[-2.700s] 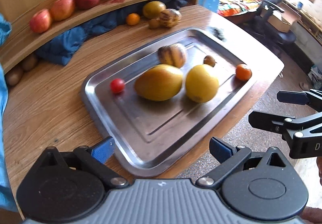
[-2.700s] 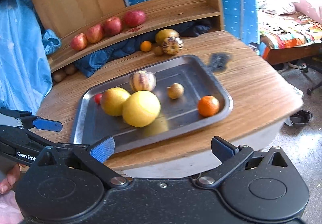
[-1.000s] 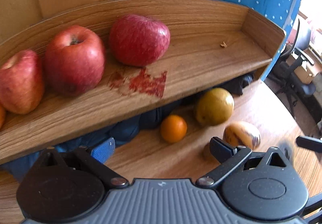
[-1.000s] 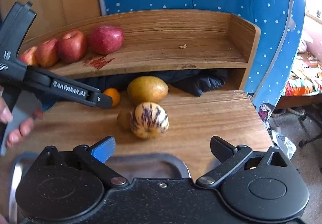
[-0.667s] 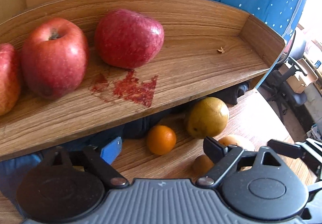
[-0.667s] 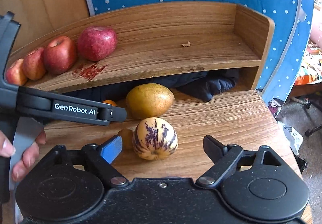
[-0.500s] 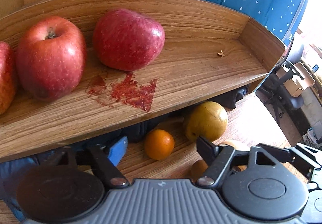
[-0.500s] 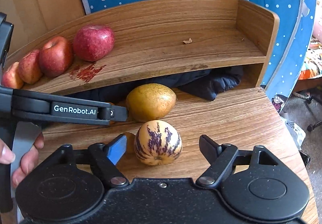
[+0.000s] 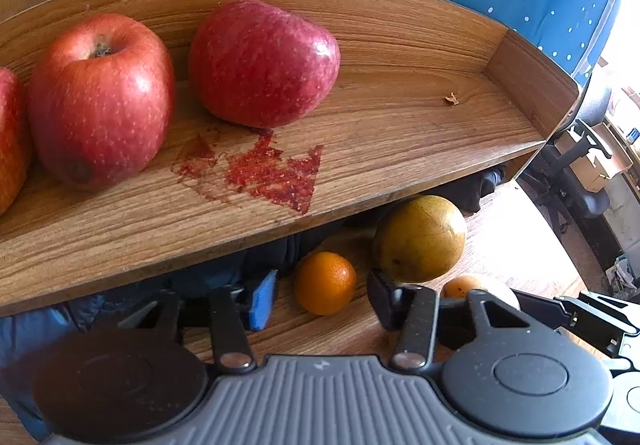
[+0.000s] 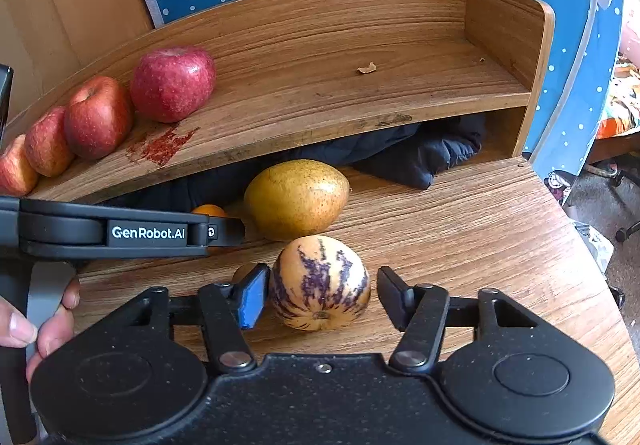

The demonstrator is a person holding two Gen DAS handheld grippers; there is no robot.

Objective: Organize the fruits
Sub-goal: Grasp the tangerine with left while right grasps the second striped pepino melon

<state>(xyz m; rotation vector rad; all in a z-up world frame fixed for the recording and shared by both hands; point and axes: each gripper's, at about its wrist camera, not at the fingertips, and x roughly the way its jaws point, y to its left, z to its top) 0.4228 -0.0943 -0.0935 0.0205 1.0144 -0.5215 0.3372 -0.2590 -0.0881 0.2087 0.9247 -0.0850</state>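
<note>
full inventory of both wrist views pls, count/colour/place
red apples: four, in a row on the shelf's left end
curved wooden shelf: one, brown, at the table's back, red stain in front of the apples
yellow-green pear-like fruit: one, on the table below the shelf
small orange citrus: one, left of that fruit
cream purple-striped melon: one, nearest the right camera
small brown fruit: one, mostly hidden left of the melon
dark blue cloth: one, under the shelf
wooden table: one, brown
left gripper: open around the citrus
right gripper: open around the melon
hand: one, on the left gripper's handle
</note>
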